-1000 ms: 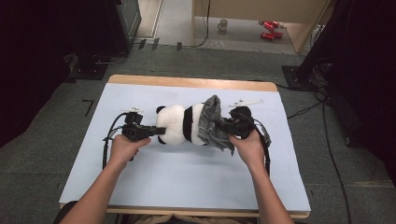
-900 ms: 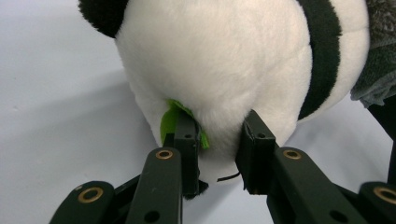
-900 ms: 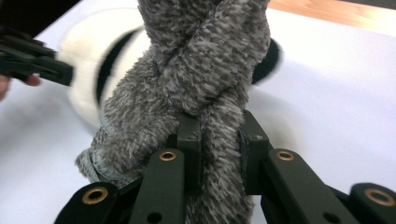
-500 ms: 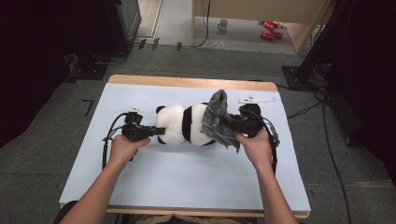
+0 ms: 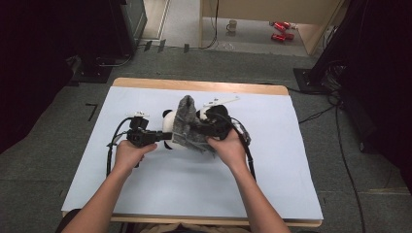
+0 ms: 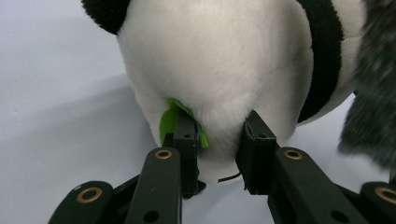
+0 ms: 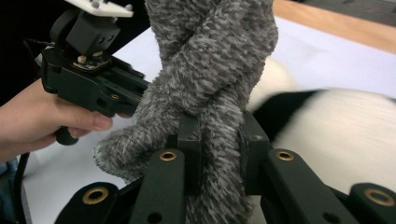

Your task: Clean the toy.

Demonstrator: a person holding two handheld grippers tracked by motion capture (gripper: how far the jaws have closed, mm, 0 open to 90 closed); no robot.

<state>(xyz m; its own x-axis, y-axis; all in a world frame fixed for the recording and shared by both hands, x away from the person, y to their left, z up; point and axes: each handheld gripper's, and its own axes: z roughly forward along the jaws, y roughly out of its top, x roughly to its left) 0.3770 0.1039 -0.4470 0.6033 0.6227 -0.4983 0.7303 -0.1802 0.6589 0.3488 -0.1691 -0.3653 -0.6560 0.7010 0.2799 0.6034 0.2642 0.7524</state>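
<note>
Your left gripper (image 5: 163, 135) pinches the toy panda (image 6: 219, 74) at mid-table; its long axis runs 9 to 3 o'clock. Your right gripper (image 7: 219, 140), at the panda's 3 o'clock end, clamps the grey fuzzy garment (image 7: 210, 70): draw toward 9 o'clock.

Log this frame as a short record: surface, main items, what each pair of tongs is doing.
surface: pale blue mat on a wooden table
toy: black-and-white plush panda, lying on the mat
cloth: fuzzy grey knitted garment, bunched over the panda
left tongs: shut on the panda's white end, beside a green tag
right tongs: shut on the grey garment
</note>
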